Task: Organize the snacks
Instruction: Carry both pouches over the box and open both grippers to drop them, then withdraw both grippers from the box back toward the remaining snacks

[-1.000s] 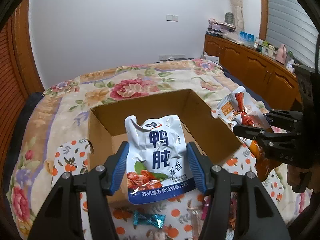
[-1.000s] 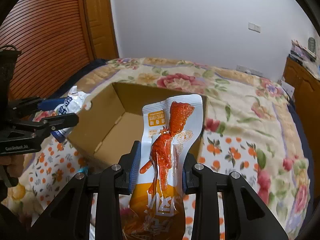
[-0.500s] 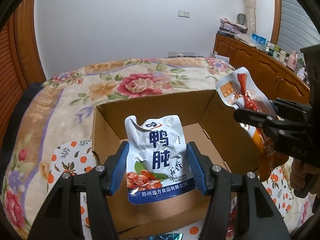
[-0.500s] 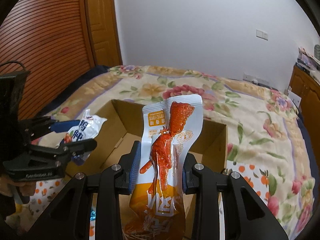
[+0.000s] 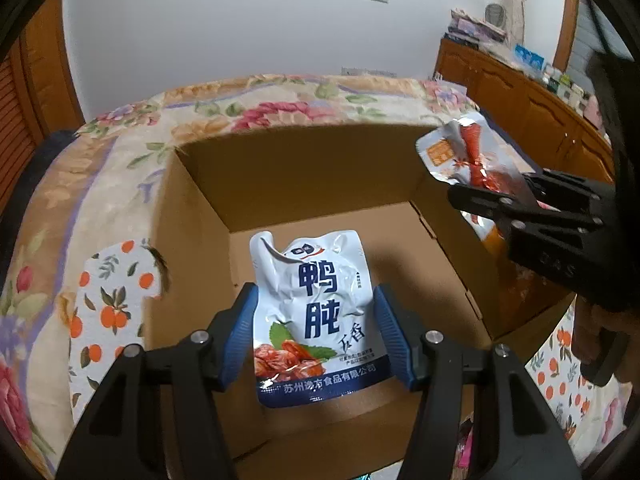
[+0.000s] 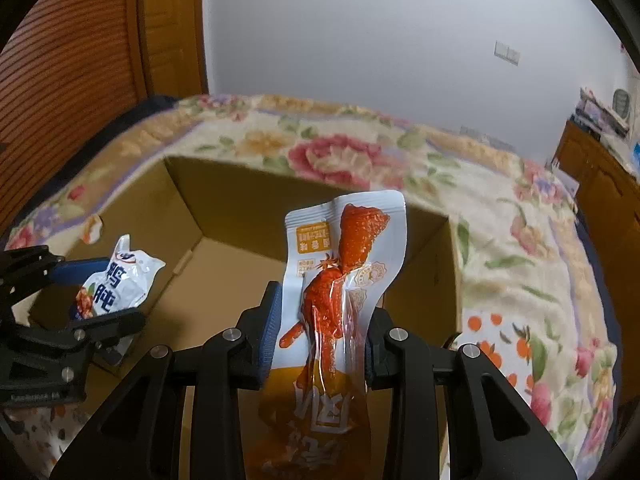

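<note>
Two pouches were in hand, both poised over the open box [image 5: 208, 240] on the bed [image 5: 120, 168]. Left gripper [image 5: 316, 320] clamped a white pouch [image 5: 316, 312] by its side edges, blue pads pressed to the film, lower half between the fingers and top free; it hung above the box floor near the front wall. Right gripper [image 6: 320, 328] pinched an orange pouch [image 6: 340, 288] the same way, jaws narrower to suit the slimmer pack, over the box's right side by its right wall. Holding by the edges probably kept each pack upright and flat for a clean drop.

Box looked empty inside, its floor bare cardboard. Walls stood tall; I judged the right wall the likeliest snag for the orange pouch, and the two grippers close enough to crowd each other over one opening. A hand [image 5: 592, 336] showed below the right gripper. More wrapped snacks [image 5: 468, 444] lay on the bed before the box's front wall. Cabinets [image 5: 532, 112] ran along the room's right side, well apart.
</note>
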A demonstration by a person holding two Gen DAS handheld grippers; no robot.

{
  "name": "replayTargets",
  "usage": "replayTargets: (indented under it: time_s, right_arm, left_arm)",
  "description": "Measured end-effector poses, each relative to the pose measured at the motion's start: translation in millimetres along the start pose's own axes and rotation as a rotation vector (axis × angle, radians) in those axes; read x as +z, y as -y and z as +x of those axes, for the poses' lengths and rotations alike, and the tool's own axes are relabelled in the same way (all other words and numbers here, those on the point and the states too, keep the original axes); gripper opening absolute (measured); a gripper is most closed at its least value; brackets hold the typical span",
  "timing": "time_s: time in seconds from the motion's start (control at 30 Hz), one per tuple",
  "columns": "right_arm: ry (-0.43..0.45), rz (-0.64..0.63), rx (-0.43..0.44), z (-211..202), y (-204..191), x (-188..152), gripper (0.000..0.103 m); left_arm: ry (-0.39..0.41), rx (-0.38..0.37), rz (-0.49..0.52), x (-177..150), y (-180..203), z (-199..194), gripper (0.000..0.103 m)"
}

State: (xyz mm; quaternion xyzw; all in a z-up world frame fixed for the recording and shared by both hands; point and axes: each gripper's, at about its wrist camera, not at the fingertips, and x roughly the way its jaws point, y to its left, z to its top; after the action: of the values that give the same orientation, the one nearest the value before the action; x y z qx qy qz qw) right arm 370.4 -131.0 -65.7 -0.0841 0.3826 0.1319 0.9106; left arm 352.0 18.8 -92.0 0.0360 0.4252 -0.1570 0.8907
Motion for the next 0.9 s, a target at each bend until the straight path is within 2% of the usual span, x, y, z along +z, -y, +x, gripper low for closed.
replayTargets:
  time_s: [0.23,0.5,0.57,0.77,0.83,0.9]
  right_arm:
    - [-0.050,0.002,-0.018,13.3,3.5,-8.2,0.028]
    - [-0.054,0.026,0.019,4.3,7.7,-16.5,0.028]
    - [-0.047,0.042,0.034,-4.4,9.4,-20.8,0.028]
    - [-0.009,0.058,0.084,-48.3,5.5,-35.3,0.028]
    - [0.002,0.054,0.098,-68.0,2.6,-43.0,0.028]
    - [0.008,0.053,0.103,-86.7,1.0,-53.2,0.033]
  left_arm:
    - [-0.031,-0.001,0.003,-6.4,2.4,9.0,0.059]
    - [-0.042,-0.009,-0.022,-8.2,1.5,9.1,0.062]
    - [-0.035,-0.011,-0.029,-8.3,1.8,5.2,0.069]
    - [0.019,-0.005,-0.018,-13.7,9.0,-26.0,0.072]
    - [0.037,-0.009,-0.023,-18.5,13.0,-41.8,0.077]
    - [0.053,-0.017,-0.029,-27.4,16.5,-59.0,0.080]
